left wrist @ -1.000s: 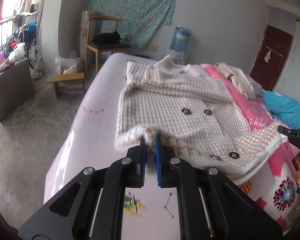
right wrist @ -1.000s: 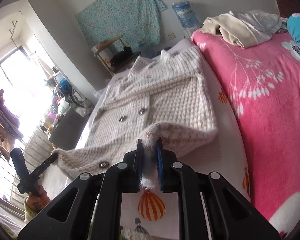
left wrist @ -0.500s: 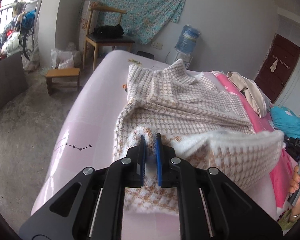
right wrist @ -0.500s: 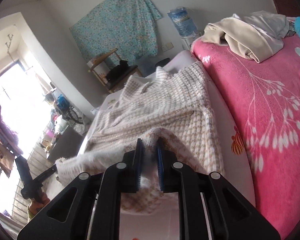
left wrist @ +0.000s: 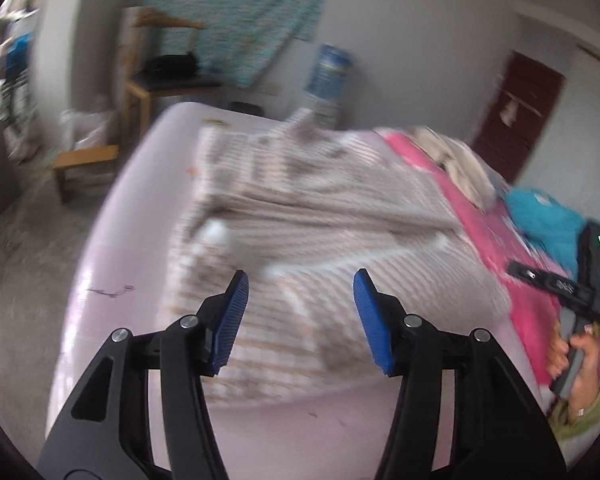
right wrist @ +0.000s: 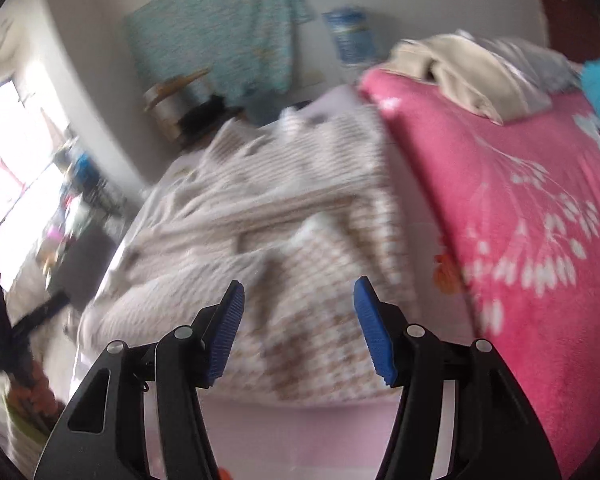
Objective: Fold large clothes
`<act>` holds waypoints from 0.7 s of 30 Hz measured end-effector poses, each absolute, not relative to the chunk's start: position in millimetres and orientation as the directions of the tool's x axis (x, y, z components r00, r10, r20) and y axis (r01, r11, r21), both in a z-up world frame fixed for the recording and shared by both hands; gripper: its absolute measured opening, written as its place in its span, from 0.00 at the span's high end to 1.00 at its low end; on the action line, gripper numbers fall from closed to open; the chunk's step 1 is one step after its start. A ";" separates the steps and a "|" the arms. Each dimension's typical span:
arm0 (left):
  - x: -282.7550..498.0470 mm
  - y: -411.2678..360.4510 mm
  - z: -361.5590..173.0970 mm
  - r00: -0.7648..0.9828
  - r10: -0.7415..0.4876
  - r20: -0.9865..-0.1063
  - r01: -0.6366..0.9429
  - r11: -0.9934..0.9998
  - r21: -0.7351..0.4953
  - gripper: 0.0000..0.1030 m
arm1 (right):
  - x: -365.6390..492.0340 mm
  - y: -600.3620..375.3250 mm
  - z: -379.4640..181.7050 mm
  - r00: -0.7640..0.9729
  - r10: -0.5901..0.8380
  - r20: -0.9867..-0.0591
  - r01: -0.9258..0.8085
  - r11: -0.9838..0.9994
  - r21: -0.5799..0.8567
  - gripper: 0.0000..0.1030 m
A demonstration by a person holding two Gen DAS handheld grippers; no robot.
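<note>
Left wrist view first: left gripper (left wrist: pixel 298 312) has its jaws opening with nothing pinched, and the checked coat (left wrist: pixel 300 240) lies folded on the bed (left wrist: pixel 112 264) just ahead of and below the blue pads. Back out straight so a pad doesn't drag the fold.

Right wrist view: right gripper (right wrist: pixel 298 316) is opening too, empty, coat (right wrist: pixel 280 240) just ahead, pink blanket (right wrist: pixel 520 220) off to its right. Check both corners line up.

A pink floral blanket (right wrist: pixel 520 200) covered one side of the bed, beige clothes (right wrist: pixel 472 76) heaped on it; a water bottle (left wrist: pixel 328 68) and wooden chair (left wrist: pixel 160 60) stood by the wall.
</note>
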State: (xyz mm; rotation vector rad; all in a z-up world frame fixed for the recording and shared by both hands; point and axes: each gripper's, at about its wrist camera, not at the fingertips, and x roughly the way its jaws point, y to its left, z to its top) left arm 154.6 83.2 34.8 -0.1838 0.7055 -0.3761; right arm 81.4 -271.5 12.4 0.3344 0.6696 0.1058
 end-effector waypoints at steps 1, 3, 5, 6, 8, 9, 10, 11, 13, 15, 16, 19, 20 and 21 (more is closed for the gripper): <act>152.0 69.9 32.1 0.683 -0.407 -0.606 0.303 0.913 -0.272 0.49 | 85.1 -256.5 11.5 0.772 0.214 -0.599 -0.030 0.953 0.302 0.46; 154.4 46.5 20.2 0.653 -0.392 -0.648 0.323 0.918 -0.230 0.49 | 93.9 -231.8 6.4 0.755 0.199 -0.624 -0.068 0.971 0.227 0.46; 162.7 35.7 2.6 0.616 -0.361 -0.700 0.299 0.930 -0.215 0.49 | 103.2 -215.8 -4.1 0.737 0.174 -0.653 -0.073 0.981 0.180 0.50; 169.0 35.1 -9.8 0.600 -0.332 -0.728 0.260 0.941 -0.215 0.49 | 107.8 -210.7 -11.4 0.725 0.154 -0.671 -0.063 0.985 0.158 0.52; 181.6 44.5 -32.1 0.551 -0.330 -0.767 0.185 0.944 -0.273 0.48 | 119.8 -203.9 -32.8 0.682 0.106 -0.723 -0.047 0.994 0.102 0.54; 181.3 50.8 -33.5 0.569 -0.350 -0.744 0.178 0.936 -0.304 0.48 | 124.5 -204.7 -45.2 0.661 0.106 -0.743 -0.036 0.993 0.110 0.53; 182.2 54.4 -33.5 0.567 -0.362 -0.740 0.169 0.930 -0.326 0.49 | 121.8 -203.5 -44.2 0.673 0.106 -0.732 -0.035 0.993 0.112 0.53; 182.3 56.2 -33.7 0.560 -0.367 -0.743 0.163 0.928 -0.335 0.50 | 121.3 -203.2 -42.9 0.667 0.101 -0.738 -0.033 0.994 0.106 0.54; 177.4 59.9 -28.4 0.566 -0.359 -0.742 0.147 0.930 -0.338 0.50 | 114.3 -208.1 -35.3 0.661 0.107 -0.743 -0.010 0.991 0.133 0.54; 163.3 64.0 -18.9 0.589 -0.356 -0.726 0.154 0.931 -0.331 0.48 | 99.7 -214.2 -28.7 0.671 0.136 -0.729 -0.013 0.985 0.173 0.53; 154.1 68.3 -13.7 0.602 -0.361 -0.712 0.160 0.928 -0.336 0.45 | 91.3 -219.5 -24.8 0.679 0.151 -0.718 -0.013 0.981 0.194 0.51; 124.6 86.3 -7.5 0.622 -0.386 -0.681 0.163 0.915 -0.369 0.39 | 68.1 -238.8 -21.6 0.680 0.159 -0.716 0.023 0.971 0.237 0.38; 116.9 92.2 -7.8 0.624 -0.395 -0.674 0.159 0.909 -0.385 0.38 | 62.4 -243.1 -22.9 0.677 0.161 -0.719 0.033 0.968 0.248 0.37; 111.2 97.4 -8.5 0.623 -0.406 -0.669 0.155 0.902 -0.403 0.38 | 55.1 -249.5 -24.9 0.668 0.164 -0.726 0.051 0.963 0.265 0.36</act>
